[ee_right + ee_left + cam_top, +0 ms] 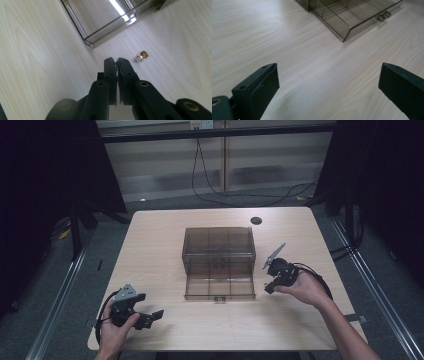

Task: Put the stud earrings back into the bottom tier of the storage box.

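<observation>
**Grippers flank an open smoked-plastic drawer box**

The tinted drawer box (218,251) sits mid-table (150,240), its gridded drawer (220,287) pulled out. The left gripper (152,316) rests near the front-left edge, jaws spread wide. The right gripper (117,62) — jaws pressed together — hovers beside the drawer's corner, near a small brass nut (142,56).

Your table (165,235) is pale beige wood with fine straight grain lines. On it you have a box (218,245) of smoky brown, see-through plastic, and its drawer (220,287) is the same tint, crossed by a darker grid of dividers. Both of your grippers, left (150,317) and right (270,281), are black, each topped by a grey plate. Near your right jaws lies a small shiny gold piece (142,56) with a whitish end. A black disc (256,220) marks the table's far edge.
</observation>
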`<state>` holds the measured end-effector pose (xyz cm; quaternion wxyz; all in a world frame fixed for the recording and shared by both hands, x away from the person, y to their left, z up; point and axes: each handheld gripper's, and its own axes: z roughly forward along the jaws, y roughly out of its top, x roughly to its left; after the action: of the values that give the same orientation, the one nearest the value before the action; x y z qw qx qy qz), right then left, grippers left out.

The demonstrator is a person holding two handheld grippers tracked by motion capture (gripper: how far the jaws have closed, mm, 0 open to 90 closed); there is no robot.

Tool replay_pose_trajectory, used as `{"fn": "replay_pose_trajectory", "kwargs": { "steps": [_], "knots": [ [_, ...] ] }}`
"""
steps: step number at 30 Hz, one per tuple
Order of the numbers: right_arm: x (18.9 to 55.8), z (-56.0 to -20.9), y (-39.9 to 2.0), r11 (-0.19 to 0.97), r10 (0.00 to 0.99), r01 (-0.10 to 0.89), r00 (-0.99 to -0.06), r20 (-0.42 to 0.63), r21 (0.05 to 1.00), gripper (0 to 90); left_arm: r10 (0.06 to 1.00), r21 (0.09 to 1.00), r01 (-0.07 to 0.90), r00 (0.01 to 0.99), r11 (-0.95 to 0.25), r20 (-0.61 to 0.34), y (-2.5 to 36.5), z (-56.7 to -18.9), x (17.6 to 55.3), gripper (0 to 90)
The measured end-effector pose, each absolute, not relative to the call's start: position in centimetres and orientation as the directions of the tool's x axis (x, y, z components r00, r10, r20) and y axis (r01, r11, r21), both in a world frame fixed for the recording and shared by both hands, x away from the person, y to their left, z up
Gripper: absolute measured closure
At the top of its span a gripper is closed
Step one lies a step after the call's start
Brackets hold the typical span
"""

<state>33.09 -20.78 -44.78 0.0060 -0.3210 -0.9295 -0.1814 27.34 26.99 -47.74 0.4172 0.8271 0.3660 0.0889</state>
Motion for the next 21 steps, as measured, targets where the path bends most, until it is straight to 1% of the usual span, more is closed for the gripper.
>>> {"fn": "replay_pose_trajectory", "kwargs": {
  "steps": [9,14,21],
  "knots": [
    [33.4,-43.7,-20.2,0.738,0.571,0.577,-0.81,0.133,0.349,86.2,0.68,0.755,0.532,0.716,-0.383,-0.16,27.0,-47.7,27.3,3.1],
    [33.7,-43.1,-19.2,0.756,0.543,0.551,-0.829,0.131,0.355,86.2,0.678,0.758,0.529,0.718,-0.382,-0.159,27.1,-47.7,27.3,3.1],
    [33.9,-42.1,-18.1,0.752,0.53,0.541,-0.836,0.142,0.376,86.3,0.679,0.759,0.528,0.717,-0.381,-0.159,27.1,-47.7,27.3,3.1]
  ]
}}
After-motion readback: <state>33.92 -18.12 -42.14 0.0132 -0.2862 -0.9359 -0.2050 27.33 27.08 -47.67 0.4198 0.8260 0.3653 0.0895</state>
